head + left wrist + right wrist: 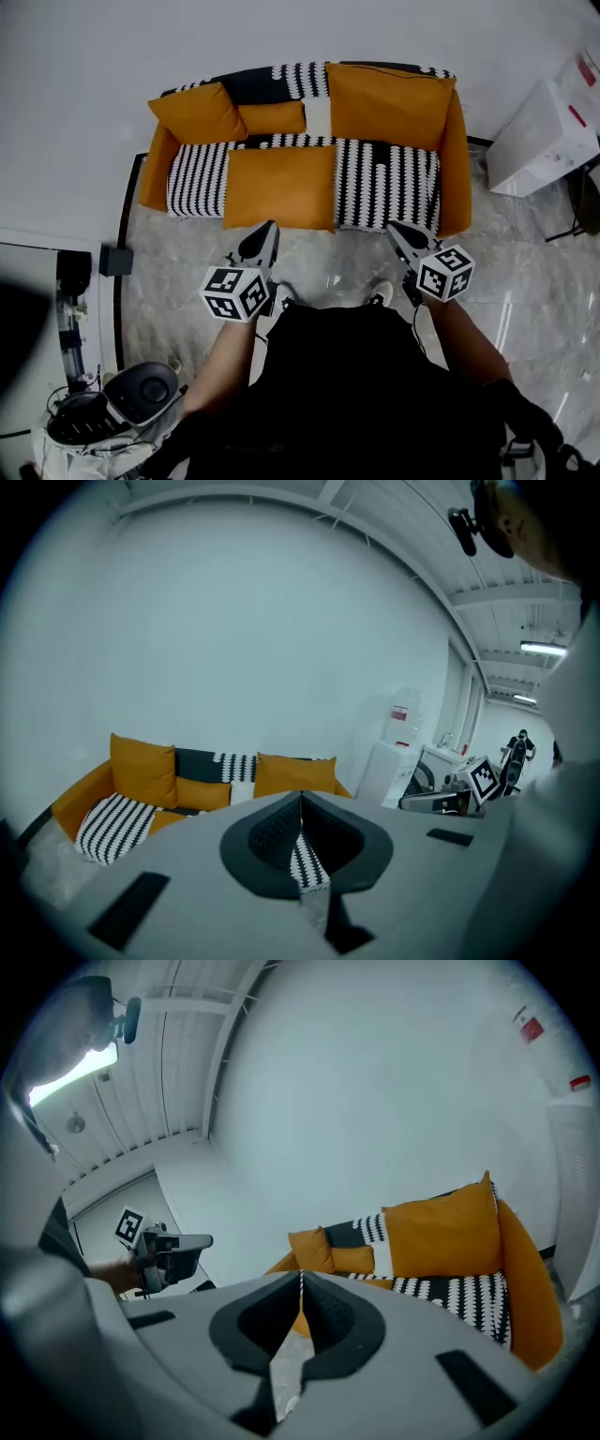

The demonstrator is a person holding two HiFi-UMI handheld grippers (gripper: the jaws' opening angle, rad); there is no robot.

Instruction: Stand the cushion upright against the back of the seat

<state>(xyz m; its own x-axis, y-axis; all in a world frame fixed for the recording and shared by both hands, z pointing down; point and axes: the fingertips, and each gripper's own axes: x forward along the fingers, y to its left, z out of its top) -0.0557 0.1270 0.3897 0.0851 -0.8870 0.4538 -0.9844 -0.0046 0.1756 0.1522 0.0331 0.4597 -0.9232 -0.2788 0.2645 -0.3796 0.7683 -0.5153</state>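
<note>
Closest to the lens is the person's black top [366, 394], which fills the bottom of the head view and hides the legs, so that only two pale shoe tips [285, 298] peep out above it. At the far lower left sits a grey rounded device [141, 389] with cables, cut off by the frame edge and too jumbled to identify. Next comes the left claw [270, 227], its jaws pressed together with nothing between them. From above its tip overlaps the near edge of the flat cushion [281, 187], yet its own view shows the sofa [155, 178] well apart from it, so there is no contact. That orange cushion lies flat on the striped seat, left of centre, its front edge at the seat's front edge. Behind it, against the backrest, lean a tilted orange pillow [199, 112] at the left, a small orange pillow [272, 118] in the middle and a large orange pillow [389, 103] at the right. Together they cover most of the black-and-white backrest. The right claw [394, 228] hangs before the sofa's right half, jaws likewise closed and empty, over the marbled floor [525, 281]. At the far right a white cabinet [544, 136] is cropped by the frame, its red labels too small to read.
</note>
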